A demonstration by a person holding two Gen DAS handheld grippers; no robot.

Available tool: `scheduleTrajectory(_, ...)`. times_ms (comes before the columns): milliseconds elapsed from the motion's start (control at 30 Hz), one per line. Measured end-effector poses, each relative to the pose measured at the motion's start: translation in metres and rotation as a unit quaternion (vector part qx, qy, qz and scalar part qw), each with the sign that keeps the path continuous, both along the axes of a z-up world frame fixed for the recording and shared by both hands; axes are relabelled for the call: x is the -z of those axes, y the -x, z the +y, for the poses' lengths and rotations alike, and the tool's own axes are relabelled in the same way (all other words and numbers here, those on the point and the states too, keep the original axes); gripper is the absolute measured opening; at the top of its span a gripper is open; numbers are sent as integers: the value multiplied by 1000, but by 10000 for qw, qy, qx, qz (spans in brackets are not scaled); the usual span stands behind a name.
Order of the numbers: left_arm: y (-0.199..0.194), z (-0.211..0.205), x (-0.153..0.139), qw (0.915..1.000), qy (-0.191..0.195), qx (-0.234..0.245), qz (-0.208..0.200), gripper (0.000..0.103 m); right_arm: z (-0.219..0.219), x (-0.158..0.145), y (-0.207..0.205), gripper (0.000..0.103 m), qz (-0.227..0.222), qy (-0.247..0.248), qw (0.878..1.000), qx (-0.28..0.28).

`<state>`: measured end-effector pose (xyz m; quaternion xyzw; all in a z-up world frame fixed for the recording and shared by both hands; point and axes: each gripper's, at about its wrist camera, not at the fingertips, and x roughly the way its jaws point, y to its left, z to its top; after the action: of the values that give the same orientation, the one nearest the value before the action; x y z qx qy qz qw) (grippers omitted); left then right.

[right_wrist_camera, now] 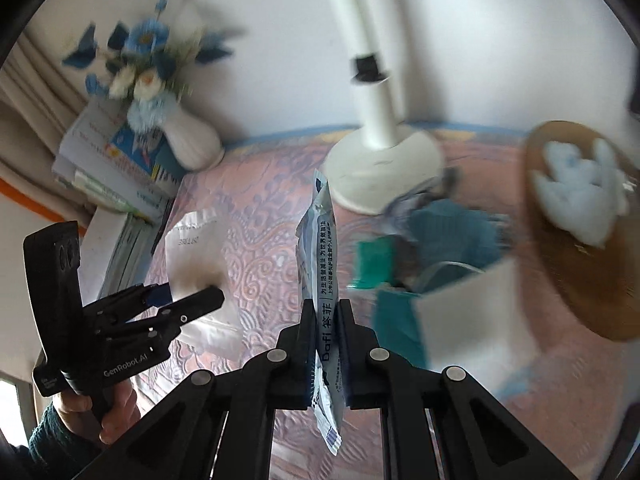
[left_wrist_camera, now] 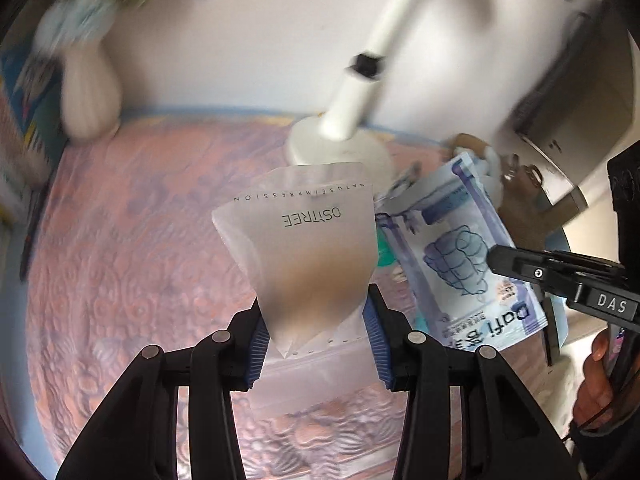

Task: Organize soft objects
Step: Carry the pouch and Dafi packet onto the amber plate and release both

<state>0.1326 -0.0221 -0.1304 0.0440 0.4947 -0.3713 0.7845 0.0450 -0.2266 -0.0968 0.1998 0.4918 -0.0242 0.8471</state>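
**Both pouches clamped above the pink surface**

My left hand-held gripper (left_wrist_camera: 318,344) is clamped on a frosted translucent soft pouch (left_wrist_camera: 304,240); my right hand-held gripper (right_wrist_camera: 325,344) pinches a blue-and-white plastic packet (right_wrist_camera: 322,264) edge-on. Ahead, near the surface's far edge, a white lamp base (right_wrist_camera: 384,172) stands. Right, a white box (right_wrist_camera: 472,320) holds teal cloths (right_wrist_camera: 456,236); a round wooden bowl (right_wrist_camera: 560,272) holds white fluff (right_wrist_camera: 580,192).

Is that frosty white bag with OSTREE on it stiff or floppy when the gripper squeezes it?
Probably floppy: the frosted pouch creases where the left gripper pinches it. It likely weighs little, since it stands up above the pads without drooping. Its smooth film might be slippery.
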Motion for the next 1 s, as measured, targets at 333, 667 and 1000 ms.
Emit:
scheduleTrajectory(333,36,-103,-70,9938,424,815,-621,41,-99,-68,77,9,-441,510,9903,1213)
scheduleTrajectory(667,63,-222,-82,9926,388,1035,-497,42,-196,-77,102,9,-426,682,9831,1644)
scheduleTrajectory(1000,69,-284,-61,9948,124,832,-579,64,-249,-43,83,19,-271,798,9851,1502)
